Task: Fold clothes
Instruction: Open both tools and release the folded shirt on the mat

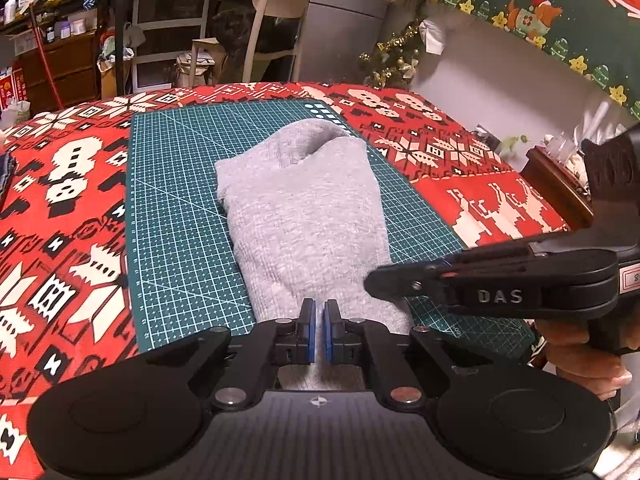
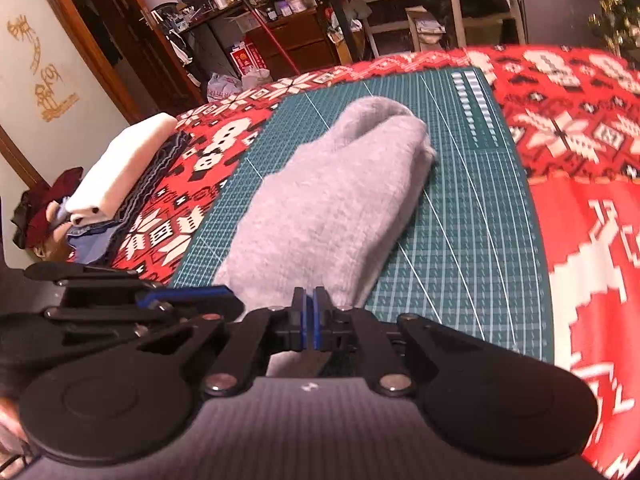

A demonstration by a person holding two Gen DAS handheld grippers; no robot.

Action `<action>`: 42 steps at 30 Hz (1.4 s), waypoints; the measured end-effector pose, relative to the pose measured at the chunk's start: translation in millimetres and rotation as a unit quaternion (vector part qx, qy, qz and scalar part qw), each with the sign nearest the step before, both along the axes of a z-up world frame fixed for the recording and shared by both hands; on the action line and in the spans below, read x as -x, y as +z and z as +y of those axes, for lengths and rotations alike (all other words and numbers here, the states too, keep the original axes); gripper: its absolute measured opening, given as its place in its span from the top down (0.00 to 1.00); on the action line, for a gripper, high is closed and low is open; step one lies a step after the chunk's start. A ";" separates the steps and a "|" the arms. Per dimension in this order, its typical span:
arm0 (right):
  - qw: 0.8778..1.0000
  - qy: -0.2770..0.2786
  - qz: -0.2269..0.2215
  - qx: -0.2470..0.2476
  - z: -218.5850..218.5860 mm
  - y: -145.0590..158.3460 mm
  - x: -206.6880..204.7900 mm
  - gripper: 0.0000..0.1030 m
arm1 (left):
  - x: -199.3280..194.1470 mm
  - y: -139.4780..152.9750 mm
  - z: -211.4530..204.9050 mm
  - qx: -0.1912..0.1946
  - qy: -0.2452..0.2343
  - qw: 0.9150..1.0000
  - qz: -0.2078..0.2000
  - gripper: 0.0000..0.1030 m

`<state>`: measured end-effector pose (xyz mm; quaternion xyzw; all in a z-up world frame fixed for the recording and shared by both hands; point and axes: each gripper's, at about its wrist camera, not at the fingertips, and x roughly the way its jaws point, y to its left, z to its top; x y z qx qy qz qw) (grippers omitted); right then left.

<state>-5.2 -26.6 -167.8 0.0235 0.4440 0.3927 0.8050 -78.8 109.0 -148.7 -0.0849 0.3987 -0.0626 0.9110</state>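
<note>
A grey knit garment [image 1: 304,208] [image 2: 332,208] lies folded into a long strip down the middle of a green cutting mat [image 1: 176,184] [image 2: 472,216]. Its far end is humped up. My left gripper [image 1: 319,332] sits at the garment's near edge, its blue pads nearly together with grey cloth between them. My right gripper [image 2: 309,320] is pinched on the same near edge just to the right. In the left wrist view the right gripper [image 1: 372,284] reaches in from the right over the garment's corner. The left gripper [image 2: 236,300] shows at the left of the right wrist view.
A red patterned tablecloth [image 1: 60,200] [image 2: 580,140] covers the table around the mat. A stack of folded clothes [image 2: 120,168], white on top, lies at the table's left edge. A chair [image 1: 280,12], shelves and a small Christmas tree [image 1: 392,56] stand beyond the far edge.
</note>
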 end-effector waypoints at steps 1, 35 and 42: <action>1.000 0.000 0.003 0.000 -2.6 1.0 -0.5 0.99 | 1.7 3.3 -0.6 -0.002 -0.001 1.000 -0.001 0.94; 0.996 0.014 -0.051 0.066 -13.4 28.8 -45.9 0.69 | -35.5 14.4 56.1 -0.005 0.089 0.995 0.039 0.37; 0.991 0.011 -0.089 0.099 -17.2 28.1 -27.1 0.12 | -19.5 13.2 59.1 -0.004 0.075 0.997 -0.007 0.28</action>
